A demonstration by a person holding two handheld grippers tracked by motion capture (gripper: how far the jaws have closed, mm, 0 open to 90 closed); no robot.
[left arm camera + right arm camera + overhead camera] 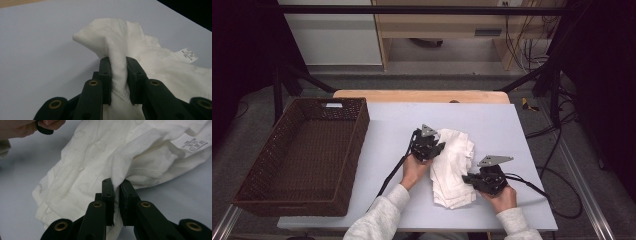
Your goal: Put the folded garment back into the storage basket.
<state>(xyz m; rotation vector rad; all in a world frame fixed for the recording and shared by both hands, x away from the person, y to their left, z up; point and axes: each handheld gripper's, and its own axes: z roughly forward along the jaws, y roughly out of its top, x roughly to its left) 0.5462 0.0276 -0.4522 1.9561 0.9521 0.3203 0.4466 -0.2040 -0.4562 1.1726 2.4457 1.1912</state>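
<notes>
So both grippers have a pinch on the white garment [454, 167] lying on the grey table [382, 150], just right of the empty wicker basket [302, 155]: the left gripper [117, 75] has its jaws closed down on a thick bunched fold at the far end, and the right gripper [116, 200] has its jaws nearly together on a thin edge at the near end. My guess is that holding it at opposite ends sets up a lift or a fold. The garment itself is soft, crumpled cotton-looking stuff with stitched hems and a printed care label [191, 143] showing.
</notes>
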